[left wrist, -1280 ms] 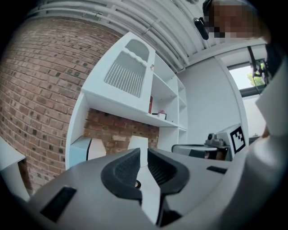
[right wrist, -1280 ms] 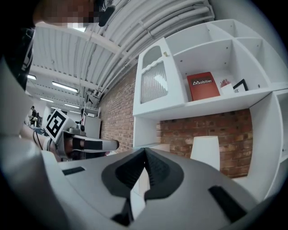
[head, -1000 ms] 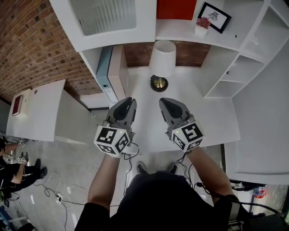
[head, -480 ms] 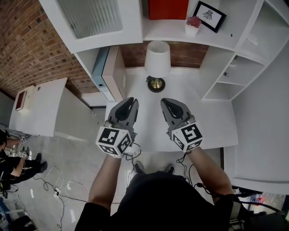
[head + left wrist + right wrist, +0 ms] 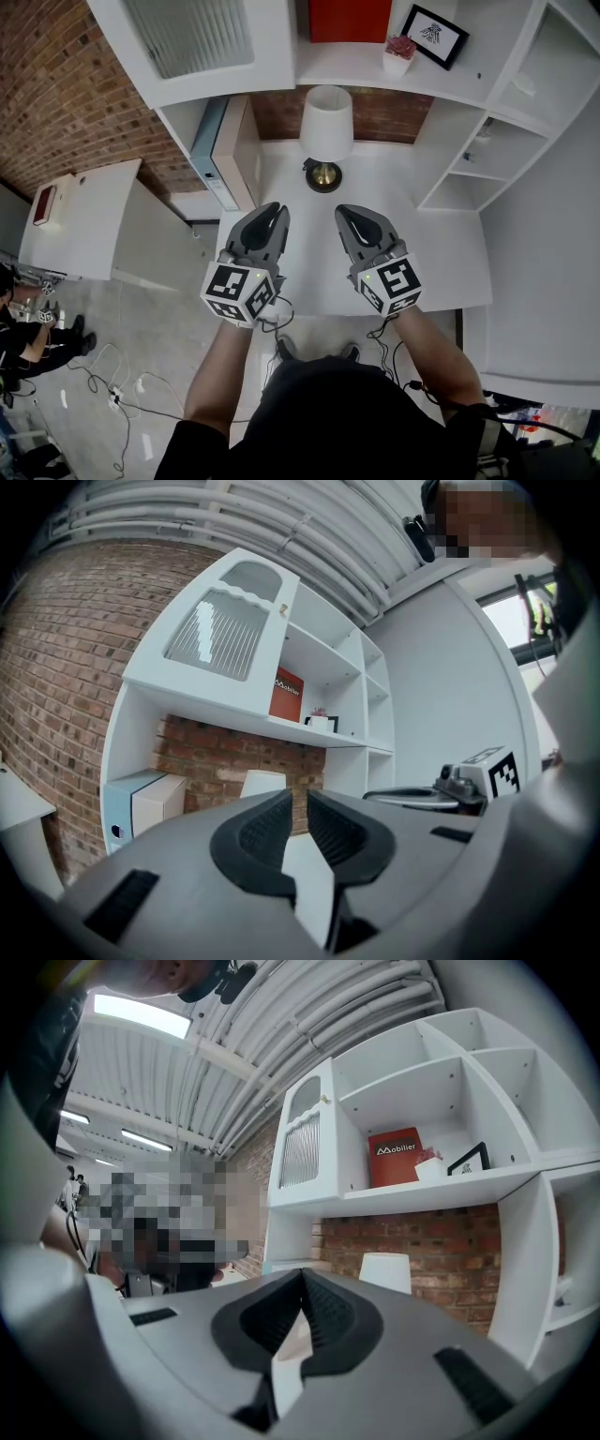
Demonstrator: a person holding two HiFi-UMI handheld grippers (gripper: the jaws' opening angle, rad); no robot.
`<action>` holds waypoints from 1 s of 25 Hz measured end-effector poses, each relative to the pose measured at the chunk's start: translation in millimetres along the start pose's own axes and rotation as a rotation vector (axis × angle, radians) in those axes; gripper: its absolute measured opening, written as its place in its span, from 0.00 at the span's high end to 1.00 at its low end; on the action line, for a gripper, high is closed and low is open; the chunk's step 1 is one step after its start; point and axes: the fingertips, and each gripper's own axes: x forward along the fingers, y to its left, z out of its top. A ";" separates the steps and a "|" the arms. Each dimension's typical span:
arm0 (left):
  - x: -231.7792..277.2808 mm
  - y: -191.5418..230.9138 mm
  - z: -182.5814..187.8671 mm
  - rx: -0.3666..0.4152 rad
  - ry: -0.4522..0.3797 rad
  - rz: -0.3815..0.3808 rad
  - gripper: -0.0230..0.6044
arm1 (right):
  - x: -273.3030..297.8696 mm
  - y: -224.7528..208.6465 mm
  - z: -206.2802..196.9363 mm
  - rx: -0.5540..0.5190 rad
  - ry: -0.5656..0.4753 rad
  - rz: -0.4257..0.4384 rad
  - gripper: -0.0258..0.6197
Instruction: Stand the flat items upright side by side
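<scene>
- Head view: the person holds both grippers level above the white surface (image 5: 441, 253), side by side with a gap between them, pointing toward the white shelving unit (image 5: 511, 103).
- Left gripper (image 5: 268, 212): fingers drawn together, with only a thin slit between the pads and nothing in it.
- Right gripper (image 5: 348, 215): fingers pressed together at the tips, holding nothing.
- Table lamp (image 5: 326, 120): white shade on a brass base. It stands on the surface against the brick back wall, ahead of both grippers.
- Light-blue binder (image 5: 212, 150): upright in the compartment left of the lamp, with a cream file (image 5: 240, 141) upright directly beside it on the lamp side.
- Red book (image 5: 350, 19): upright on the upper shelf. A small potted plant (image 5: 399, 52) and a black picture frame (image 5: 441, 36) stand to its right.
- Both grippers are well apart from the binder, the file and the book.
</scene>
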 end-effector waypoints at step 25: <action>-3.4 4.8 -4.9 -0.002 0.023 -0.035 0.89 | 2.3 5.7 0.2 0.020 -0.002 -0.030 0.96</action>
